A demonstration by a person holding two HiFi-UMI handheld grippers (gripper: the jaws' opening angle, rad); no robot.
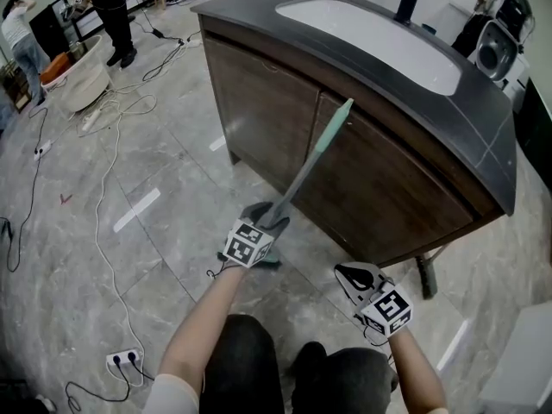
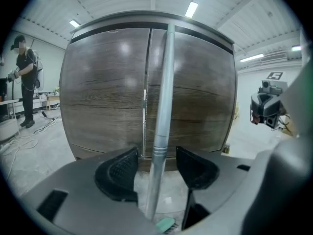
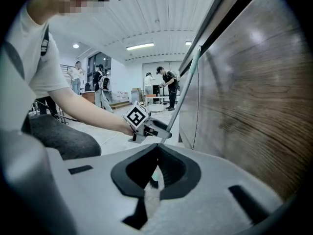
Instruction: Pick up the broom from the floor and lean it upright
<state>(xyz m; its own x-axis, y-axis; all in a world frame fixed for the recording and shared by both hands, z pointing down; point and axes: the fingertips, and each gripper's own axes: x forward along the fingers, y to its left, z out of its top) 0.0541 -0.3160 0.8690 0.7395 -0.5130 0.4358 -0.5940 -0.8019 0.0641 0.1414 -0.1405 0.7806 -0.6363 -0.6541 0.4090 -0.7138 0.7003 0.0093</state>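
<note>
Dark wooden cabinet (image 1: 379, 179) under a black sink counter (image 1: 233, 11). The broom (image 1: 309, 164) leans upright against its doors on the marble floor (image 1: 172, 145). Loose cables (image 1: 103, 179) and a power strip (image 1: 123, 360) lie to the left. Left gripper (image 1: 272, 217): jaws apart around the handle, pads clear of it. Right gripper (image 1: 352, 274): jaws closed, empty.

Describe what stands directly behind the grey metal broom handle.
The brown wooden cabinet: two doors, their seam just left of the grey metal broom handle. The door strip it crosses is covered.
</note>
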